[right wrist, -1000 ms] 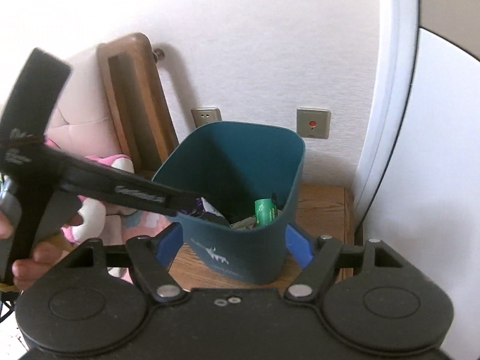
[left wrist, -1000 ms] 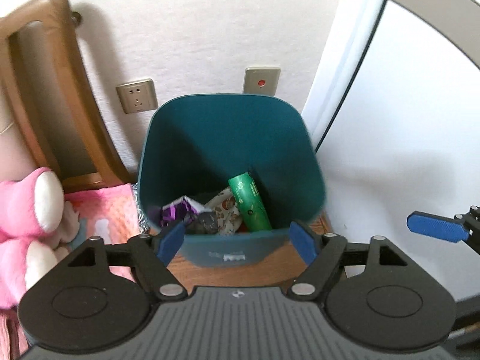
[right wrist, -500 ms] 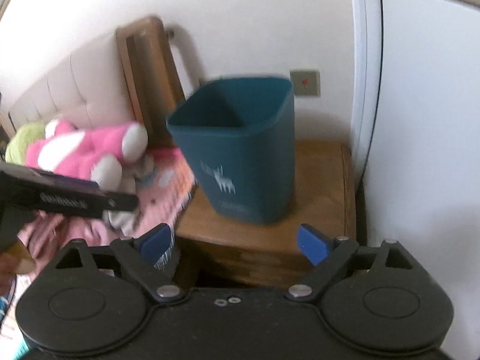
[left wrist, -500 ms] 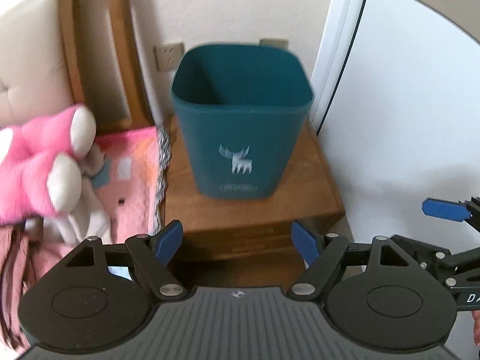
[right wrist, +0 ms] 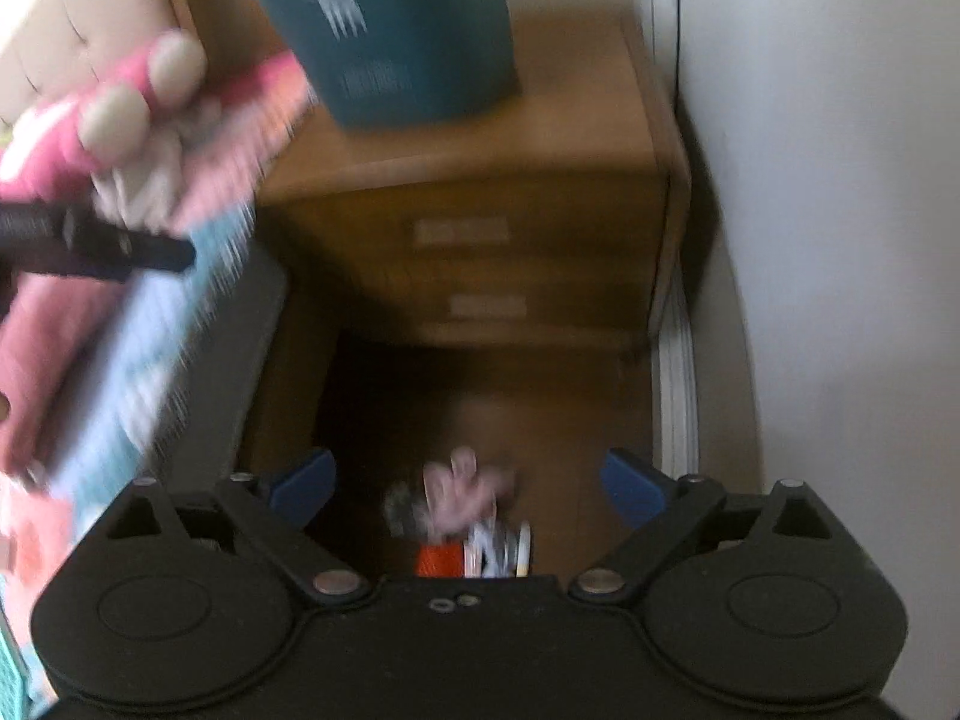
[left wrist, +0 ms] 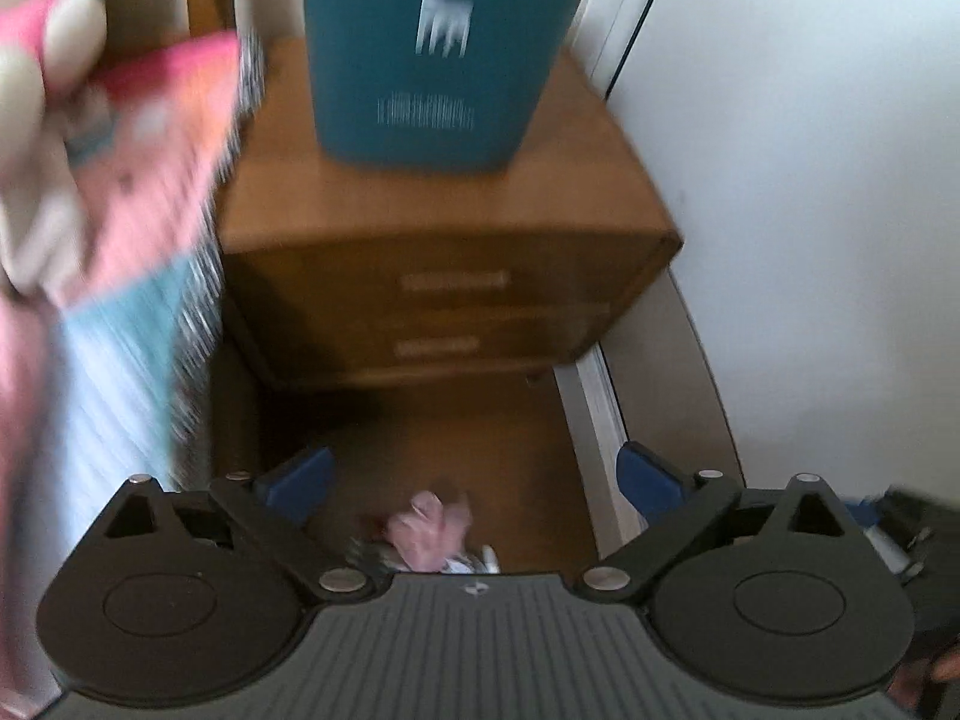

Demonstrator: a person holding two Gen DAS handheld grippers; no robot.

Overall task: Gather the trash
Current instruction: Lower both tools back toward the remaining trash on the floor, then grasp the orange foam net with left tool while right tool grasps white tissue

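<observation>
The left gripper has its jaws spreading to their widest with nothing between the pads, and the right gripper is likewise opening its jaws on empty air. Just beyond both sets of jaws, on the wooden floor in front of the nightstand, lies a small heap of trash: a crumpled pink wrapper on top, with something orange and some white pieces under it in the right wrist view. A second ago both cameras looked into the open teal bin, which stands on the nightstand's top; now only its lower wall with the white deer print shows at the top of each view, and the nightstand's two drawer fronts fill the middle, so both grippers have dropped from the bin's mouth toward the floor. That suggests the last drop into the bin is done and a fresh pickup is starting. The blurred heap has no clear long axis; the pink wrapper bunches upward, toward the nightstand, and its direction cannot be told more closely. To the left of the nightstand hangs a pink and blue blanket with a pink plush toy above it, and to the nightstand's right is a white wall.
</observation>
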